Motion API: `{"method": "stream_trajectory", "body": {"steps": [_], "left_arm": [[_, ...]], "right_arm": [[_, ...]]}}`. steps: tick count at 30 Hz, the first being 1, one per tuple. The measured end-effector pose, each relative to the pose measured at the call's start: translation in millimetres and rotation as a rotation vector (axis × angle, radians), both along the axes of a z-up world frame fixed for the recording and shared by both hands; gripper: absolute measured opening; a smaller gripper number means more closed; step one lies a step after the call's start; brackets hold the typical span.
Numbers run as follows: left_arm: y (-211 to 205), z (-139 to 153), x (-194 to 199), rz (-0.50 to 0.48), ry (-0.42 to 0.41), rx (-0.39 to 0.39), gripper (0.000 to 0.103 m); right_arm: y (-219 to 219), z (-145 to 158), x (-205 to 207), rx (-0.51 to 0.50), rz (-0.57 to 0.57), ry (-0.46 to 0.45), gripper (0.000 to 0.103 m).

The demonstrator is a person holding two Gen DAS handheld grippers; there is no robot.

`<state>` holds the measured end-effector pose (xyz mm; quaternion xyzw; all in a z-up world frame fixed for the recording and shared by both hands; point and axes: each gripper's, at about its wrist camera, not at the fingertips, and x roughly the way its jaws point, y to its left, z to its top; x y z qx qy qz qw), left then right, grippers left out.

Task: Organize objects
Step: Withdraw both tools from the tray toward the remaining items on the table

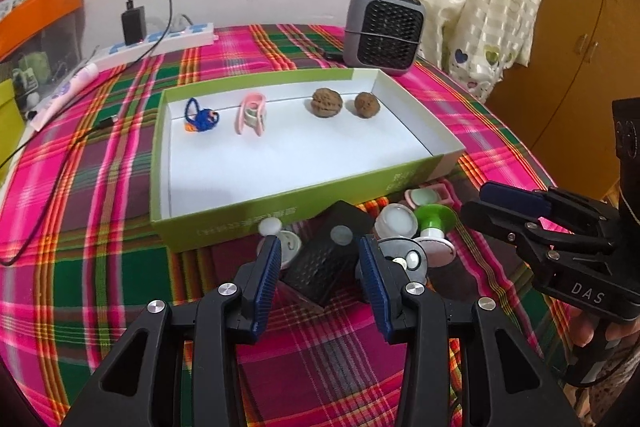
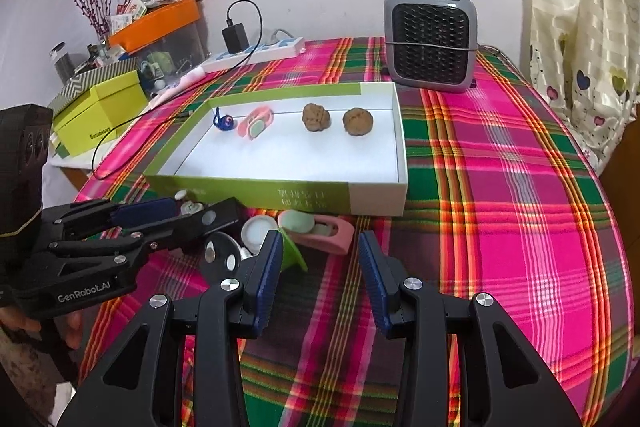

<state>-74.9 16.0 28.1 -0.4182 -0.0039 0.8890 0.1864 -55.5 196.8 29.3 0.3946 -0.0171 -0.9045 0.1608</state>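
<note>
Both grippers over clutter before the box (image 1: 280,203).
Left gripper (image 1: 320,259) straddles a black block (image 1: 328,259), untouched; right gripper (image 2: 320,259) gapes empty.

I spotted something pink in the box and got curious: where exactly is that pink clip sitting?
The pink clip lies inside the green box, along its far wall, between the blue knitted charm on its left and two walnuts on its right.
</note>
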Motion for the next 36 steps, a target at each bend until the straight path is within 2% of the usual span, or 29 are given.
{"method": "stream_trajectory", "body": {"steps": [11, 29, 32, 36], "left_arm": [[7, -2, 1, -0.04, -0.009, 0.018, 0.039], [12, -12, -5, -0.019, -0.051, 0.049, 0.039], [11, -13, -5, -0.015, -0.052, 0.057, 0.036], [9, -16, -5, 0.006, -0.06, 0.043, 0.026]], "right_arm": [[2, -2, 1, -0.008, -0.005, -0.006, 0.041], [2, -6, 5, -0.007, 0.015, -0.024, 0.041], [3, -6, 6, -0.01, 0.013, -0.025, 0.041], [1, -6, 6, -0.012, 0.022, -0.025, 0.041]]}}
